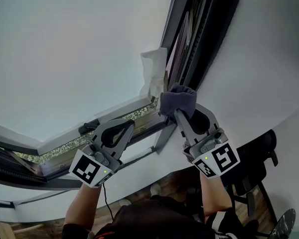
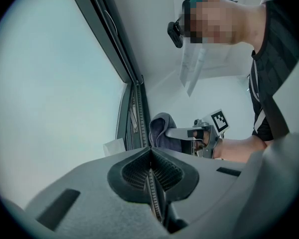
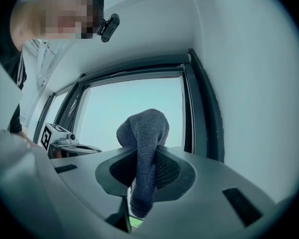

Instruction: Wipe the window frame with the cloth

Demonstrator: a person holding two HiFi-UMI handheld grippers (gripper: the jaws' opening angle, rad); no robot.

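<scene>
Head view: the right hand-held gripper (image 1: 175, 111) grasps a dark grey cloth (image 1: 178, 98) and holds it at a corner of the dark window frame (image 1: 184, 39), just beside a white scrap of paper (image 1: 153, 71). The left hand-held gripper (image 1: 123, 125) sits near the frame's other rail, apart from the cloth.

Left gripper view: its 2 jaws are clenched together with nothing between them.

Right gripper view: the 2 jaws clamp the cloth, whose bunched end rises past their tips before the pane (image 3: 134, 98).
</scene>
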